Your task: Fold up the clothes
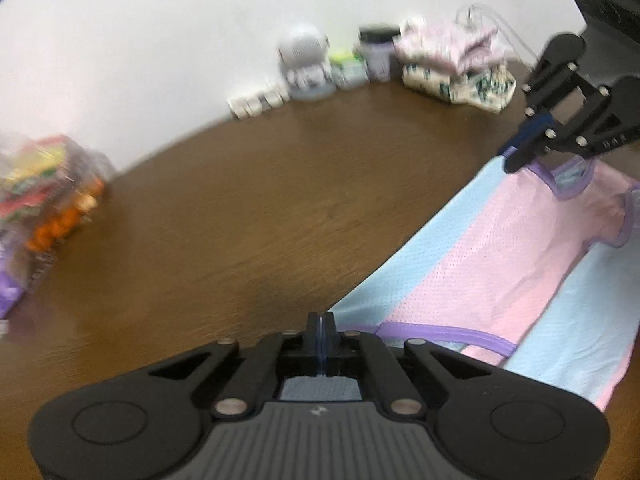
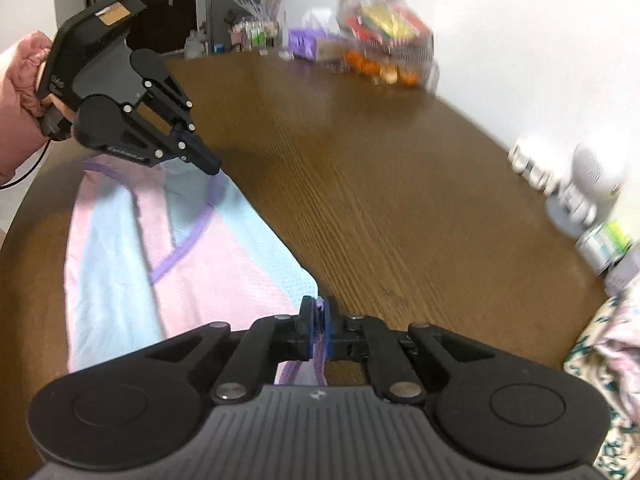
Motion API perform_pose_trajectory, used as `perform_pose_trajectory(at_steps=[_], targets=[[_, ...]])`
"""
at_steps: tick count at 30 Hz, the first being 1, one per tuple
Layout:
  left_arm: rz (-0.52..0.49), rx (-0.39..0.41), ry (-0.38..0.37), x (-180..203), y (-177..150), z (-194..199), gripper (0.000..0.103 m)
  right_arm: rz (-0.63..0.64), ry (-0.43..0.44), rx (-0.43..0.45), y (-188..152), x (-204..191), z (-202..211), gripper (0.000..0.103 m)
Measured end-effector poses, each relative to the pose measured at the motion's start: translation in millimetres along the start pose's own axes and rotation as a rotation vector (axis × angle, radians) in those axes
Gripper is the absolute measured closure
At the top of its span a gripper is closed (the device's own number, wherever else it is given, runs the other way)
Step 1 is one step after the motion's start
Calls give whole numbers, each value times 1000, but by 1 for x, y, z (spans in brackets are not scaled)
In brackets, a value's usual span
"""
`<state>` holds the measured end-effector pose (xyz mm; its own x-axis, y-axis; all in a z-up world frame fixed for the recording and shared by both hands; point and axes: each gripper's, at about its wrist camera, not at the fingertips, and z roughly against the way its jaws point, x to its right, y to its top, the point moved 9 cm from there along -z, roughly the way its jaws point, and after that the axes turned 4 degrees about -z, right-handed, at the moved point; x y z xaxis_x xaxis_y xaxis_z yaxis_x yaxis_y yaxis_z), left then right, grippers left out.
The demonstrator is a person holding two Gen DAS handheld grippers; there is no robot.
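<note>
Looking along the left gripper [image 1: 320, 328], its jaws are pressed together on the blue edge of the shirt [image 1: 492, 248], which lies at the table's [image 1: 240, 208] near right side; thin mesh could slip out if pulled hard. From the right gripper [image 2: 316, 320], jaws pinch the purple hem, both tools angled downward, a sleeve [image 2: 20, 92] behind the left one.

The pink-and-blue mesh garment with lilac binding [image 1: 492, 248], at the right of the left wrist view, is a finely perforated matt cloth — its trim smoother. The brown wooden table [image 1: 224, 216] shows streaked grain and a soft sheen. The black plastic left gripper [image 1: 320, 326] looks matt — silvery metal rivets dot its linkages.
</note>
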<state>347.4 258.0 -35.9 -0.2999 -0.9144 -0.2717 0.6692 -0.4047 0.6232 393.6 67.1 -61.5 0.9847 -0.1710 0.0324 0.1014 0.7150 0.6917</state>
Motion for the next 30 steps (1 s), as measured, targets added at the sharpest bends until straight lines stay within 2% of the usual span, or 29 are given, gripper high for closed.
perform_pose_trajectory(at_steps=[2,4,7,8,9,10,14,18,22,25,26,30], targets=[[7,51,6,10,-5,21,103,49,-16,37,-3,-19,16,99],[15,81,-19,18,-9,34,102,107,-35,48,-9,-38,28,99],[51,89,-11,13,-9,34,91,124,-50,24,-17,-49,26,99],[56,82,-10,9,-7,30,80,123,-58,14,-18,-48,24,99],[50,72,-7,6,-6,25,73,123,-65,8,-18,-48,21,99],[38,59,-4,4,-5,20,60,124,-70,6,-17,-49,18,99],[-60,1,-26,2,-3,0,57,130,-77,15,-13,-52,14,99],[-148,-41,-41,1,-2,-21,57,136,-72,24,-14,-52,15,99],[-213,-73,-114,4,-1,-39,59,147,-64,35,-14,-54,21,99],[-225,-96,-192,8,-1,-45,100,163,-59,42,-14,-58,25,99],[-226,-90,-199,8,-1,-45,102,166,-58,43,-14,-59,26,99],[-256,0,-146,14,-3,-19,102,184,-65,49,-16,-65,30,99]])
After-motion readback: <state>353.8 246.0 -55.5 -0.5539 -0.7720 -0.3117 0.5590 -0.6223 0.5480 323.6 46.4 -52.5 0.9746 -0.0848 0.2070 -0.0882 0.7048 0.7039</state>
